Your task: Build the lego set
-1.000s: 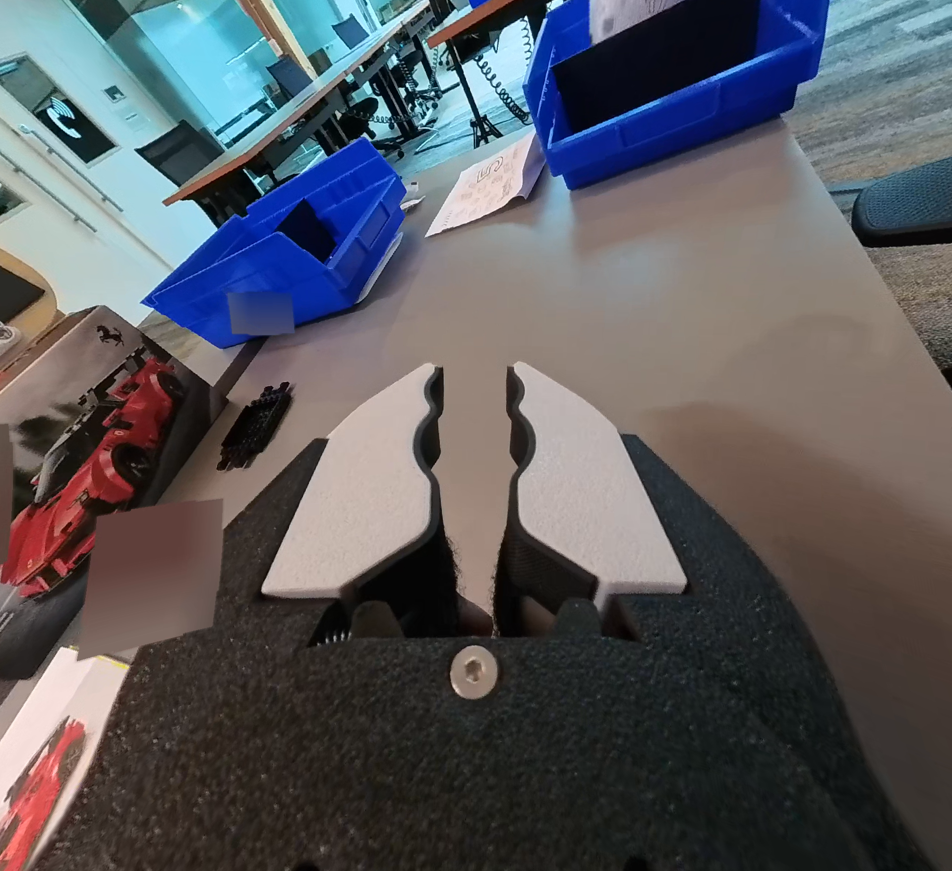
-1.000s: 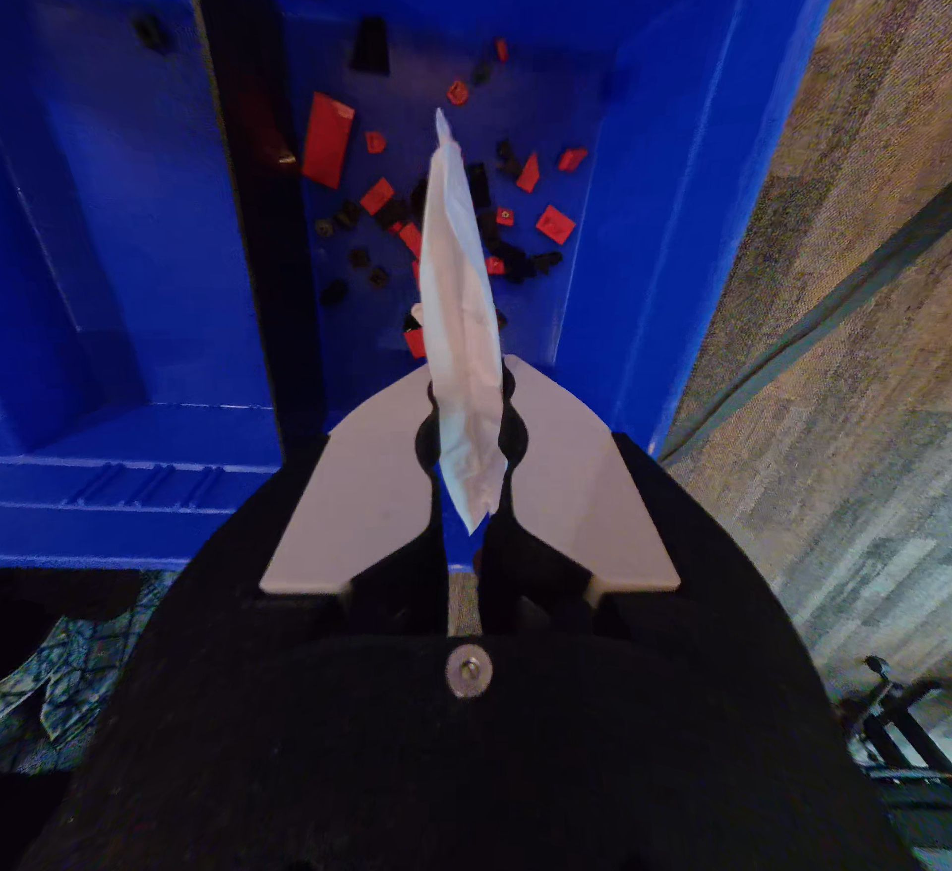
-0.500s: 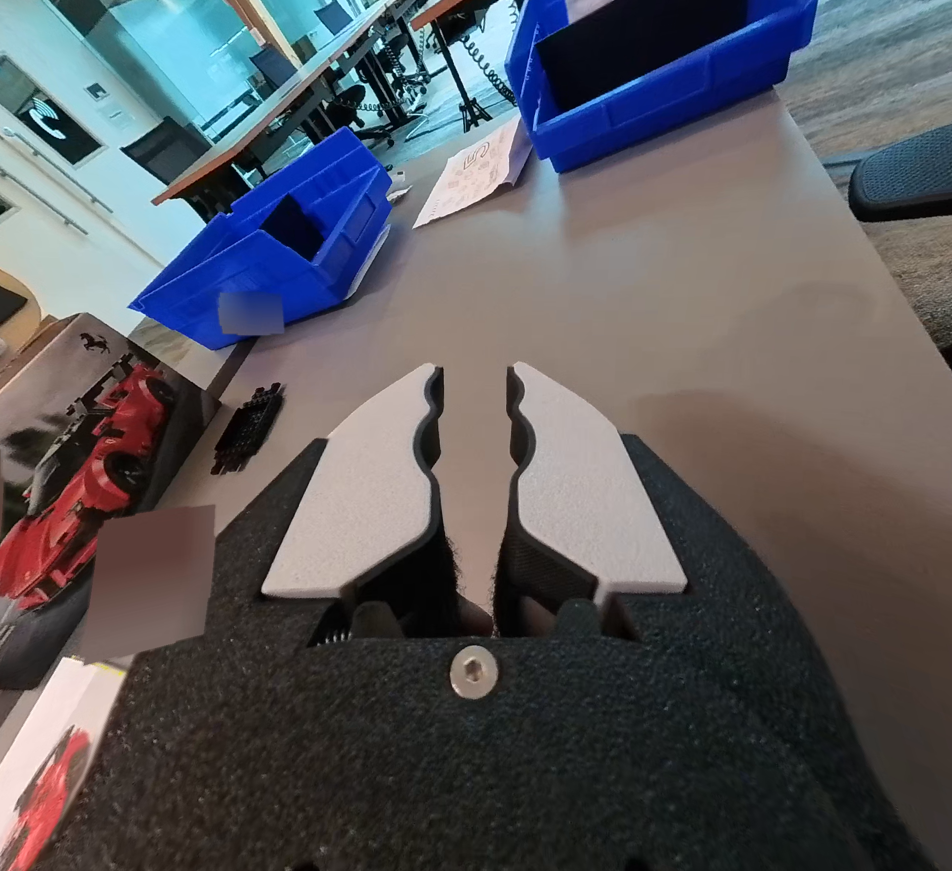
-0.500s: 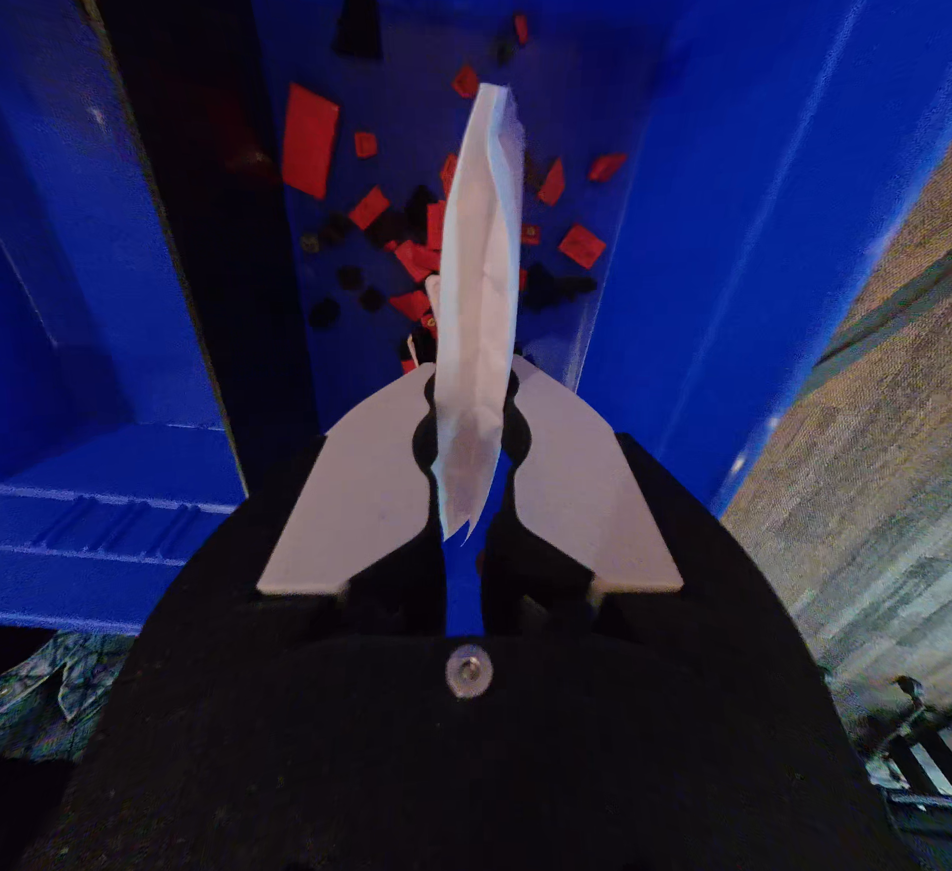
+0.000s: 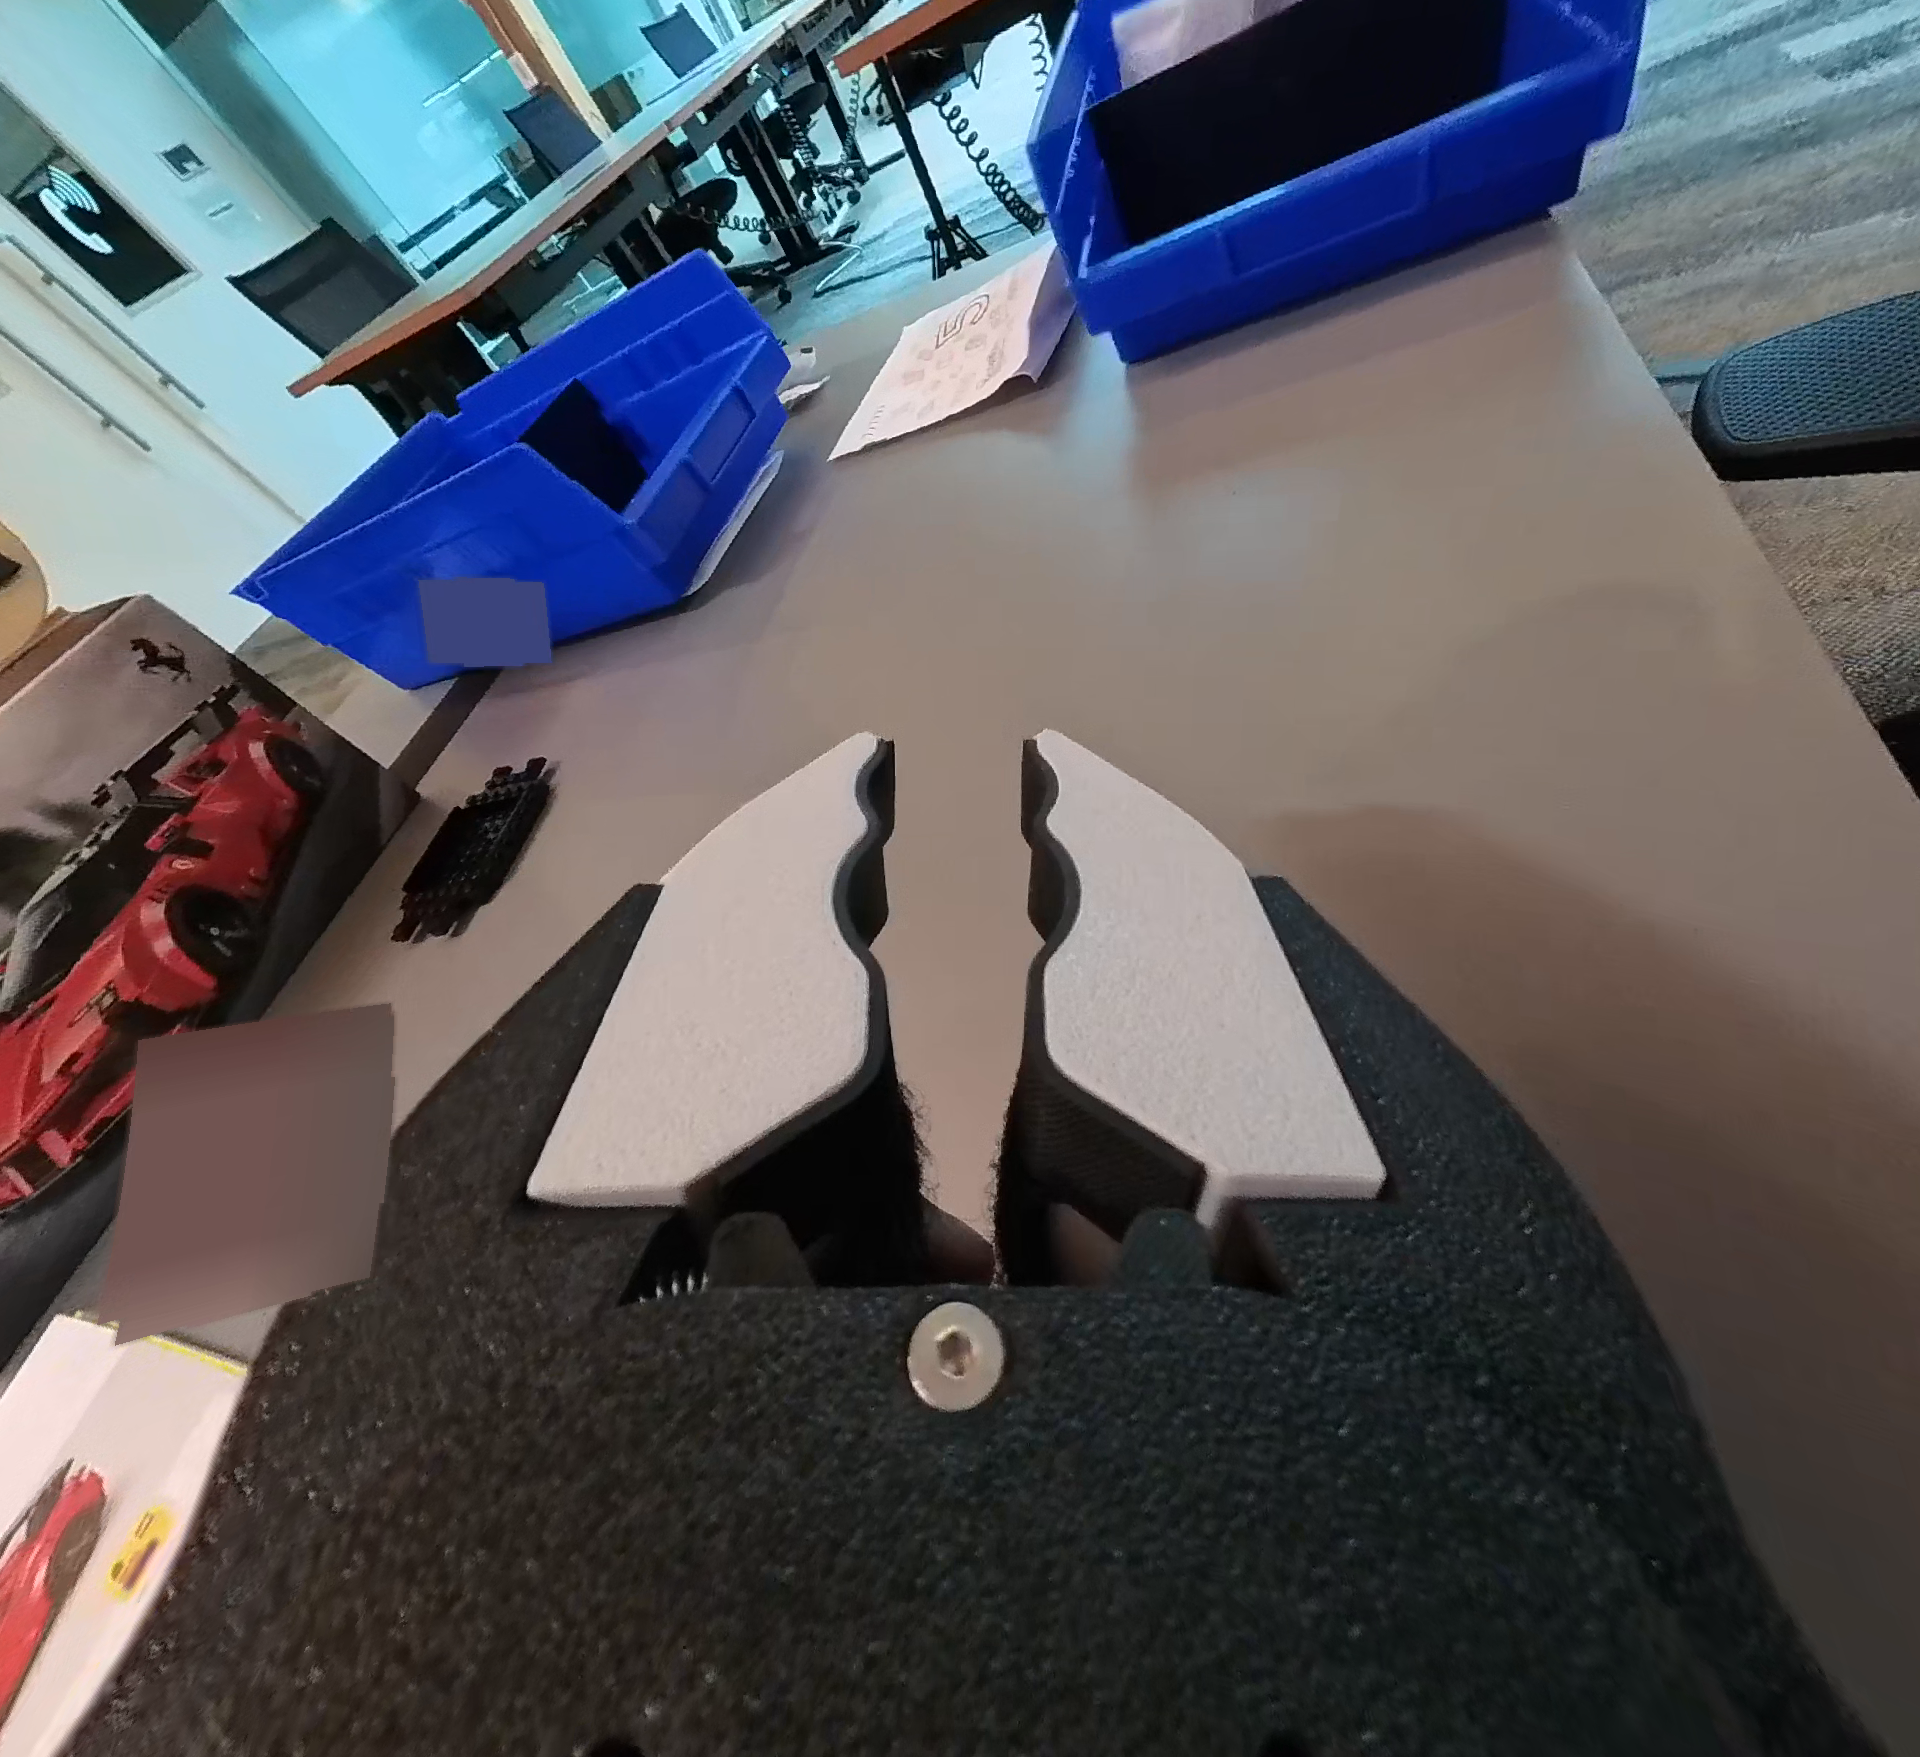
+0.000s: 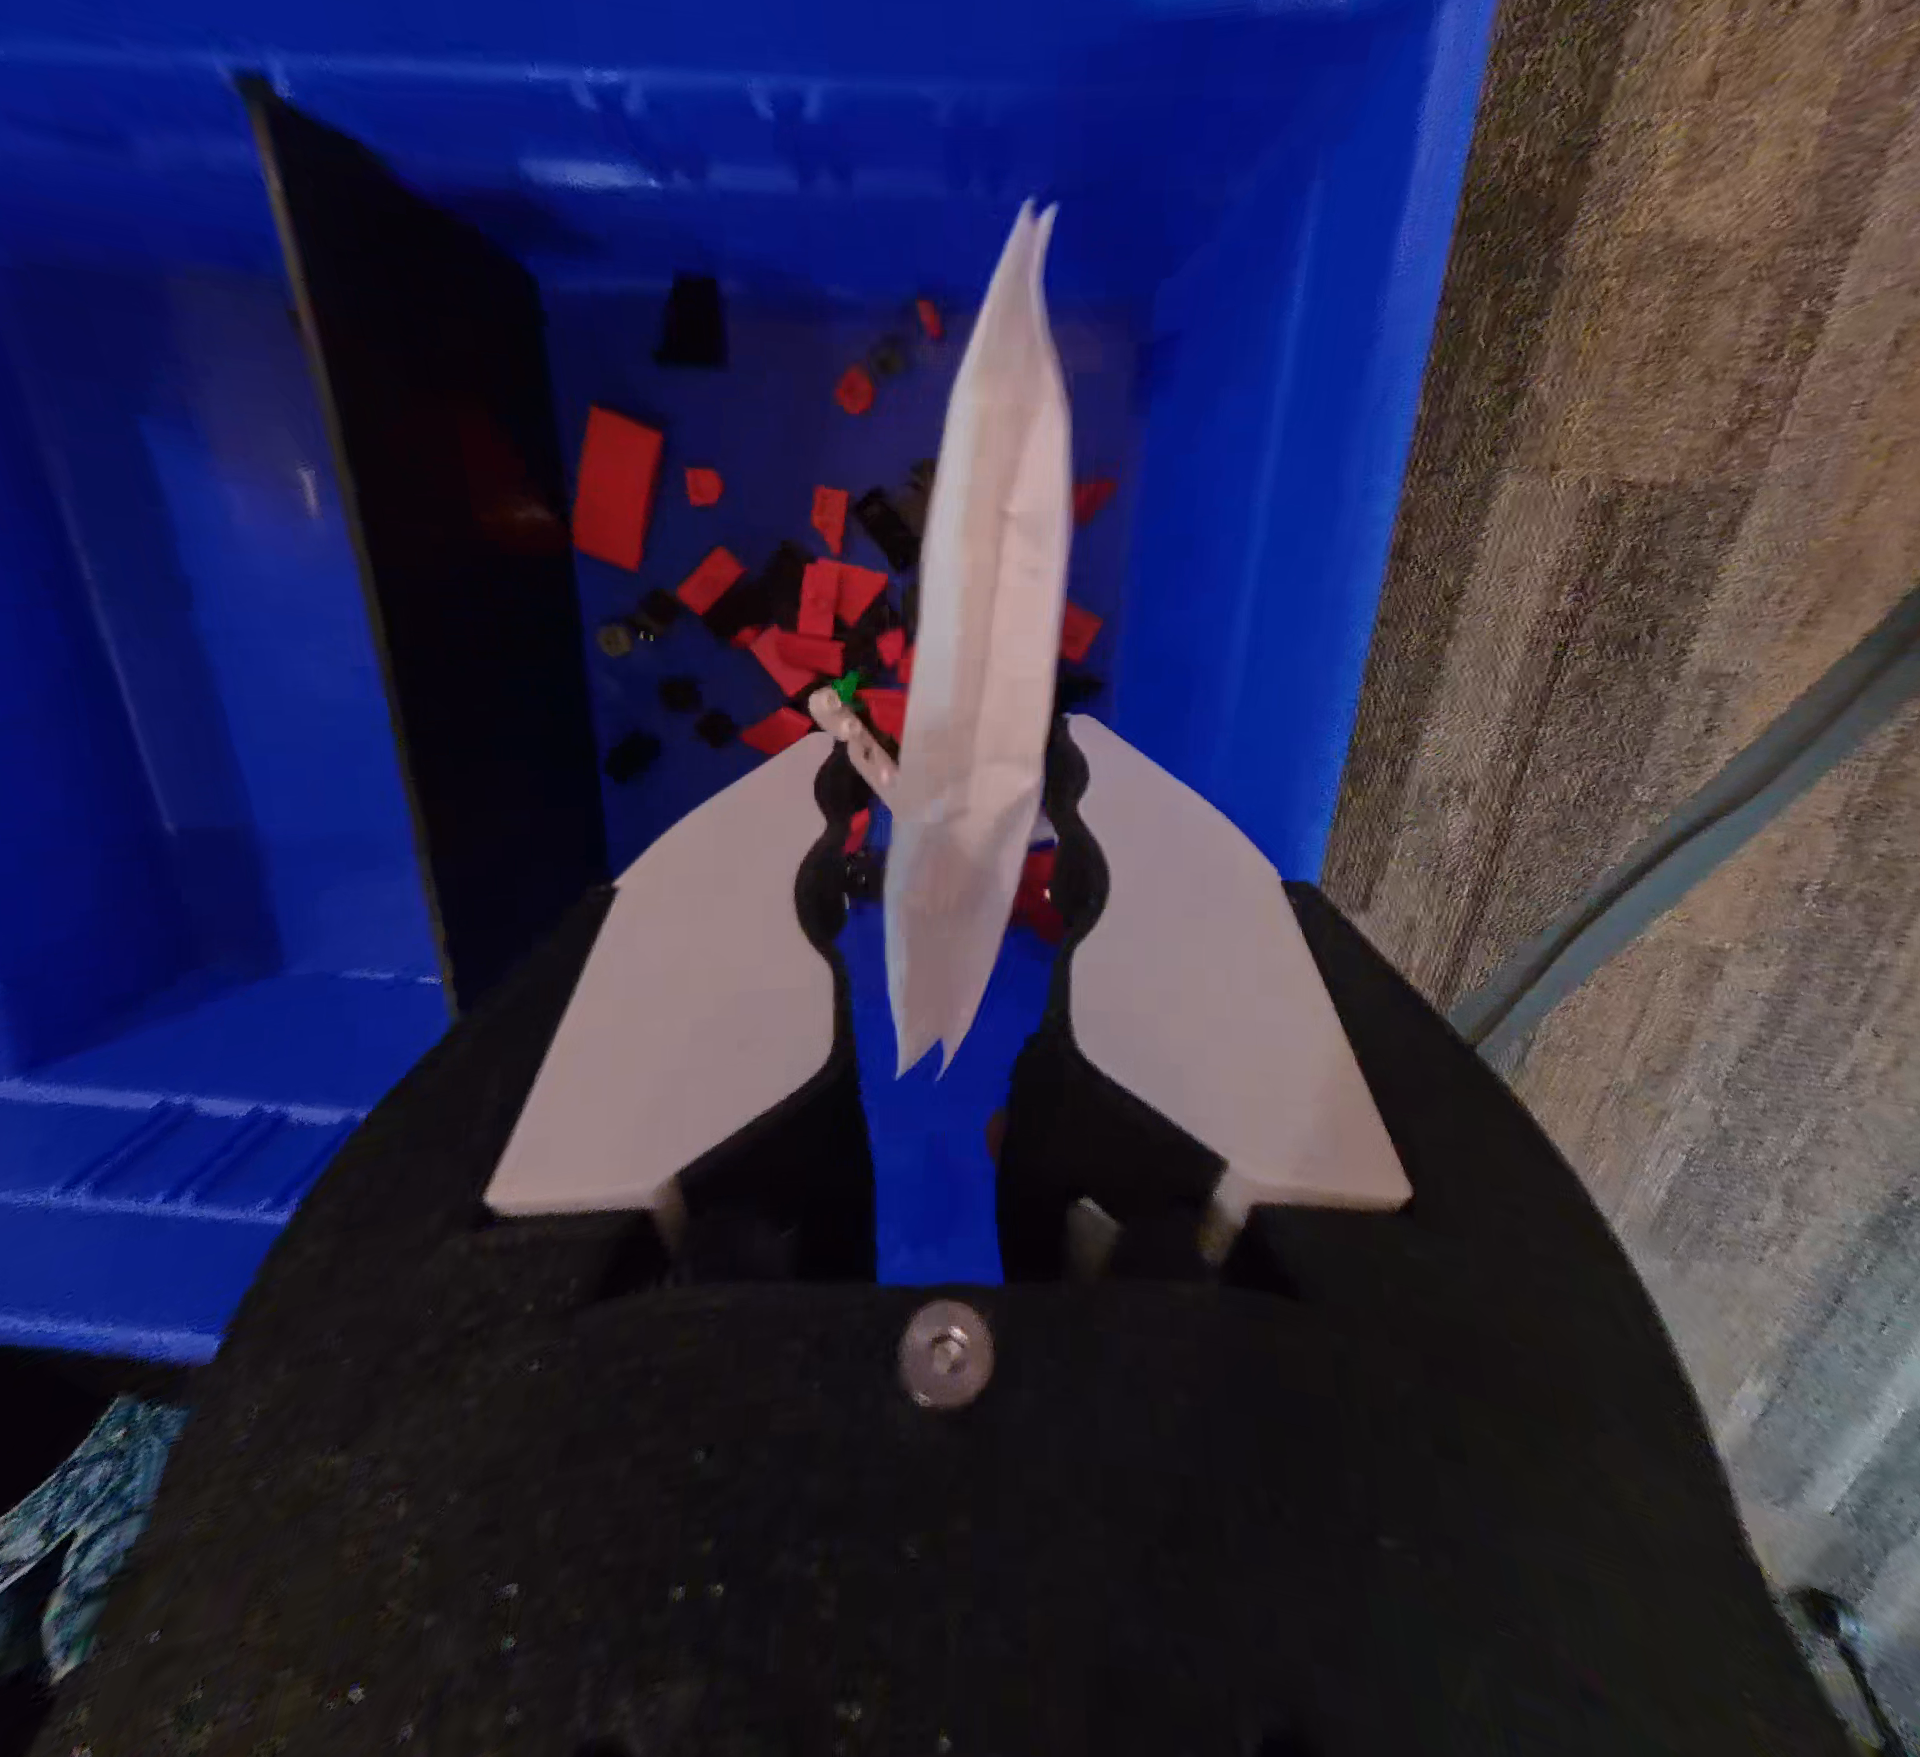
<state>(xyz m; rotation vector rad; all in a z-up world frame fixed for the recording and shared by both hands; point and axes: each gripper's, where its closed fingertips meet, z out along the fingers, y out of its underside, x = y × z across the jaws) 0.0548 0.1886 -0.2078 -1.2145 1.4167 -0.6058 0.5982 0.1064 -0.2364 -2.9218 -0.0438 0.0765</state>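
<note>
My left gripper [image 5: 956,762] sat low and nearly level over the grey table [image 5: 1299,668], its fingers pointing toward twelve o'clock with a narrow gap between the pads and only bare tabletop showing through it. At about ten o'clock from its tips lay a small black brick assembly [image 5: 473,860], and farther out in the same direction a blue bin [image 5: 540,512] stood tilted on the table; a printed sheet [image 5: 956,357] lay near twelve o'clock, just beside a second blue bin [image 5: 1340,149] at one o'clock. A box printed with a red car [image 5: 156,876] filled the nine o'clock edge. My right gripper [image 6: 951,741] was pitched steeply downward over the open blue bin [image 6: 1247,357] (the carpet [image 6: 1662,460] ran past at three o'clock). Its jaws stood apart, and a white paper bag [image 6: 987,668] hung edge-on between them; a gap showed on the left side, and I could not tell whether the right pad touched it. Loose red and black bricks [image 6: 790,585] lay on the bin floor beside a black divider [image 6: 436,512] at ten o'clock.
</note>
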